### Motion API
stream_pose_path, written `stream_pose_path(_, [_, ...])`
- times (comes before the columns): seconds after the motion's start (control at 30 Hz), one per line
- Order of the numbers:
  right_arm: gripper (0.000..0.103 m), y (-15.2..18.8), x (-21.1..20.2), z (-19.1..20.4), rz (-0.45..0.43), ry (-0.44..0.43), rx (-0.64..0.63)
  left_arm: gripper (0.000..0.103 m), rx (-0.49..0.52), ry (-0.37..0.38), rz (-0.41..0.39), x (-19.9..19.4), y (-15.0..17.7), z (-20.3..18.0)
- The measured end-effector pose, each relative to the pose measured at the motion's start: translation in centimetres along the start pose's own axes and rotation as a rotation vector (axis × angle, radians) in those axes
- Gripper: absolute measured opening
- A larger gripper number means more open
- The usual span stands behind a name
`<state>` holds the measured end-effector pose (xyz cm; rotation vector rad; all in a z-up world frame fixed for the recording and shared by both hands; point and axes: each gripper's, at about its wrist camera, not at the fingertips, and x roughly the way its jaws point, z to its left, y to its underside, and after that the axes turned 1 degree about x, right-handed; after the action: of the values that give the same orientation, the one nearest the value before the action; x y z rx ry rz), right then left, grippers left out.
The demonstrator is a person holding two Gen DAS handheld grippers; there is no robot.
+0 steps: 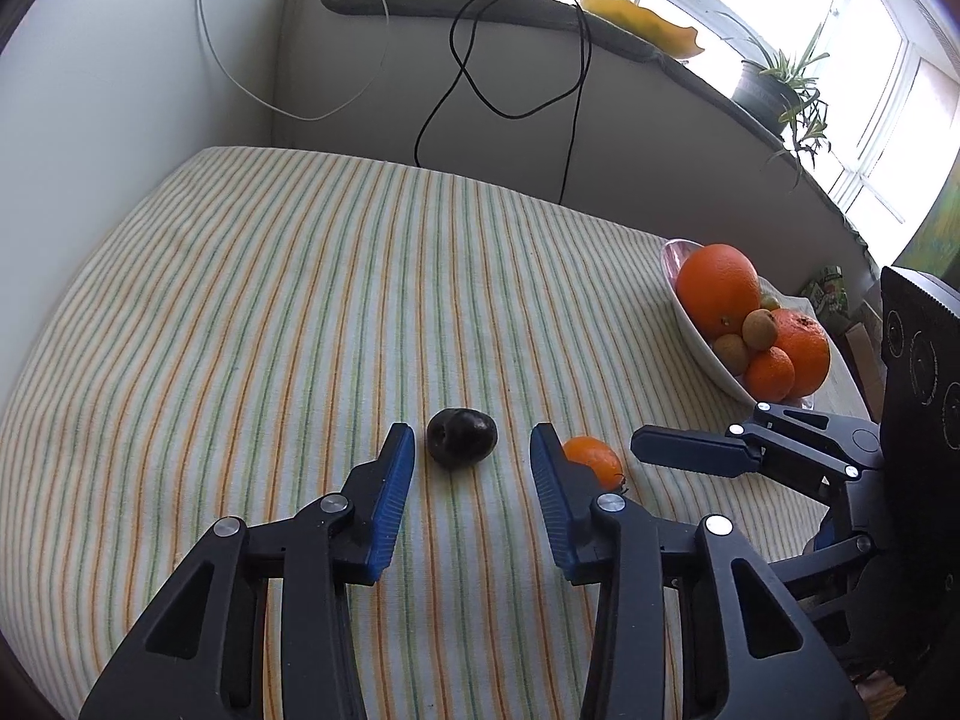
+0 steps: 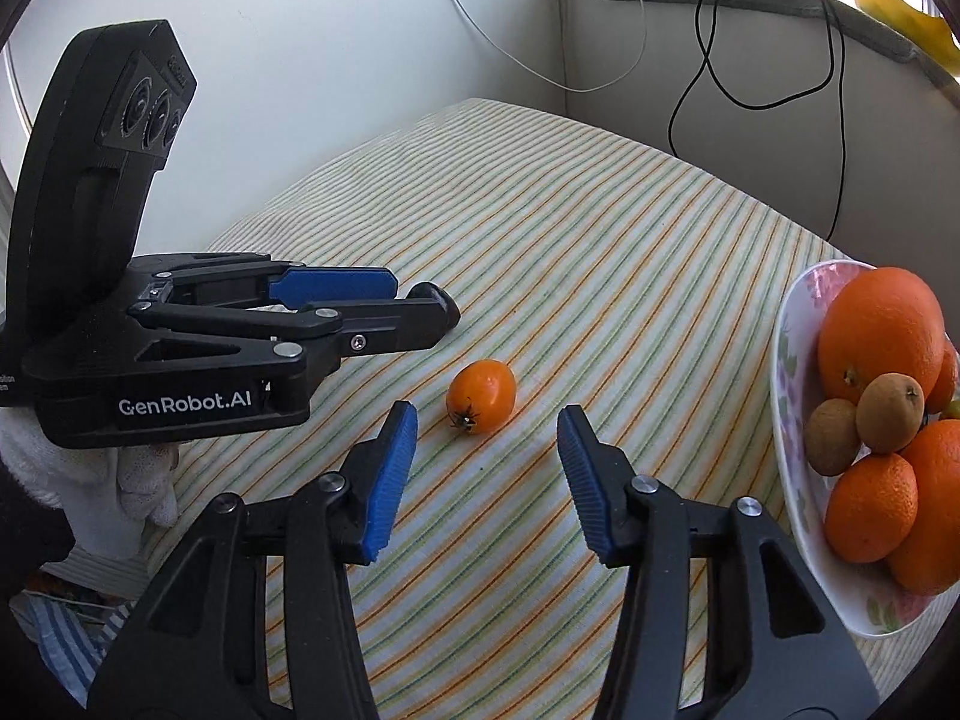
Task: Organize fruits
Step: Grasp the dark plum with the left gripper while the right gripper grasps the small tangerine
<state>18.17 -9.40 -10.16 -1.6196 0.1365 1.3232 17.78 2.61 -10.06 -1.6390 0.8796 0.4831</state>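
Holding both tools part-open and empty, I see my left gripper (image 1: pixel 471 492) faces the dark round plum (image 1: pixel 462 437) just beyond its tips; my right gripper (image 2: pixel 487 474) faces the small orange tomato-like fruit (image 2: pixel 481 396), stem nearest. White floral fruit bowl (image 2: pixel 792 372) sits right. Left tool's body reads "GenRobot.AI".

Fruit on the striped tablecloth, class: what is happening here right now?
A person holds a two-finger gripper in each hand over the striped tablecloth. The left gripper is lined up on a dark plum, and the right gripper on a small orange tomato. Both sets of jaws are open and neither fruit is gripped yet. To the right, a white bowl already holds oranges and small brown fruits.
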Motion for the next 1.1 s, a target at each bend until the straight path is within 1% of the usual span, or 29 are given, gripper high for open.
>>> stream_pose_path(0.07, [0.048, -0.2, 0.3, 0.1, 0.005, 0.003, 0.001, 0.038, 0.0, -0.004, 0.0, 0.0, 0.1, 0.2])
stream_pose_path(0.1, [0.047, -0.4, 0.4, 0.1, 0.009, 0.001, 0.001, 0.036, 0.0, -0.003, 0.001, 0.1, 0.0, 0.2])
stream_pose_path(0.27, [0.045, -0.7, 1.1, 0.3, 0.017, 0.008, -0.002, 0.034, 0.004, 0.001, 0.007, 0.4, -0.1, 0.2])
stream_pose_path(0.33, [0.042, -0.9, 1.4, 0.3, 0.02, 0.01, -0.005, 0.033, 0.006, 0.008, 0.01, 0.6, -0.1, 0.1])
stream_pose_path(0.4, [0.037, -1.1, 1.5, 0.4, 0.023, 0.013, -0.009, 0.029, 0.008, 0.008, 0.012, 0.7, -0.2, 0.1])
stream_pose_path(0.57, [0.03, -1.4, 2.0, 0.5, 0.027, 0.014, -0.012, 0.023, 0.023, 0.002, 0.007, 0.6, -0.1, 0.1])
stream_pose_path(0.6, [0.027, -1.4, 2.0, 0.5, 0.028, 0.013, -0.011, 0.021, 0.025, -0.001, 0.006, 0.6, -0.1, 0.1])
stream_pose_path(0.8, [0.026, -1.3, 1.9, 0.8, 0.022, 0.016, -0.01, 0.02, 0.024, 0.003, 0.0, 0.5, 0.0, 0.2])
stream_pose_path(1.1, [0.026, -1.0, -0.1, 0.9, -0.014, 0.015, 0.01, 0.02, 0.024, 0.009, -0.021, -0.4, 0.3, -0.1])
